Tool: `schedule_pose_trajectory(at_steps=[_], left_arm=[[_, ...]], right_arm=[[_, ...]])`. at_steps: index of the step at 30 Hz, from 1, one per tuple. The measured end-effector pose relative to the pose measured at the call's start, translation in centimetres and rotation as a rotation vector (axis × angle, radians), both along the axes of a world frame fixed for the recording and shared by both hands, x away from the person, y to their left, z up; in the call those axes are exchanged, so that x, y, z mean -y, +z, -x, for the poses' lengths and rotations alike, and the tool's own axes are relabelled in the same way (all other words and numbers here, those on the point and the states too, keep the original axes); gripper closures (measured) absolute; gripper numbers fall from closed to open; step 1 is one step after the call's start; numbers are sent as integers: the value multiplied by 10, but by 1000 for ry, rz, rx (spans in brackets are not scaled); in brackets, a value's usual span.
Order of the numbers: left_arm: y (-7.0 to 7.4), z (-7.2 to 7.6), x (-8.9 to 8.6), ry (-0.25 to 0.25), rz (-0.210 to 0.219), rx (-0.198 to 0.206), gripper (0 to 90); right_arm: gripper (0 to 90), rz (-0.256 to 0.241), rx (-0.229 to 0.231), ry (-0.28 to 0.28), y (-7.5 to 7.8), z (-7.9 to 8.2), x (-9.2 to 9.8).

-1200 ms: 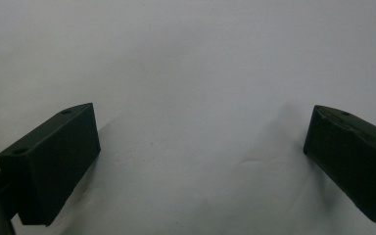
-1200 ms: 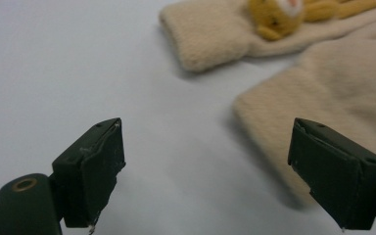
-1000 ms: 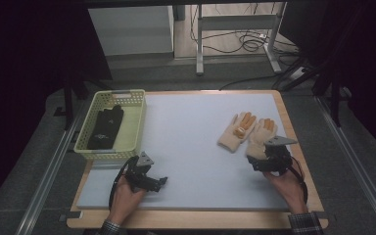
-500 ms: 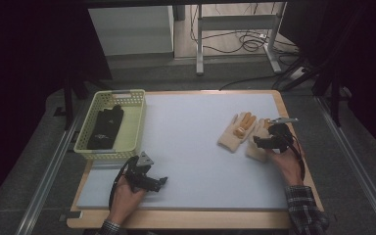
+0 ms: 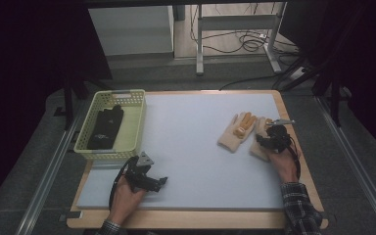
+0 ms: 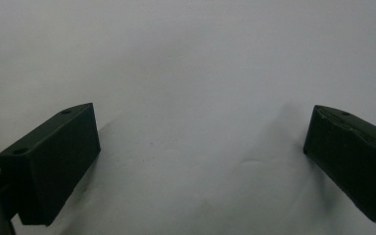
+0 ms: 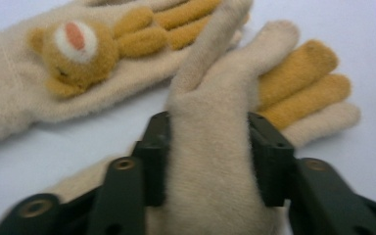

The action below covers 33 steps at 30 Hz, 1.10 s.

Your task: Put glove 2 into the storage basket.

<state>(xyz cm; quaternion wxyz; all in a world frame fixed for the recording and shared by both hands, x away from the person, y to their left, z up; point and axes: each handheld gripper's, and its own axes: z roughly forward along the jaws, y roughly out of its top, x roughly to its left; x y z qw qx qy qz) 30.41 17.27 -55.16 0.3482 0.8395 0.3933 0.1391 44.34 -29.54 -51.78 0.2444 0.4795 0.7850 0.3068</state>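
Two cream gloves with orange fingers lie at the right of the white mat (image 5: 186, 147). The left one (image 5: 235, 133) (image 7: 24, 93) carries a small bear patch and lies flat. My right gripper (image 5: 270, 139) (image 7: 208, 147) is shut on the other glove (image 5: 259, 149) (image 7: 215, 93), whose fabric bunches up between the two black jaws. My left gripper (image 5: 149, 182) (image 6: 200, 156) rests low over the mat near the front left. It is open, with bare mat between its jaws.
A yellow-green basket (image 5: 139, 122) stands at the table's left edge with black gloves (image 5: 105, 128) inside. The mat covers most of the wooden tabletop (image 5: 293, 112). Beyond the table are desk legs and cables (image 5: 245, 44) on the floor.
My right gripper has moved away from the front edge, onto the right-hand glove, and closed on it. The left gripper has stayed where it was.
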Motion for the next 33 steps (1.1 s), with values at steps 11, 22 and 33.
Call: schedule_pose_trajectory(at_steps=[11,22,33], left_arm=[[0,0,0,0,0,0,3],[0,0,0,1,0,0,4],[0,0,0,-1,-2,2,4]], right_arm=[[799,-23,68,45,21,20,1],[812,-85,110,120,50,46,-15],[810,-114,110,306,64,70,-80]])
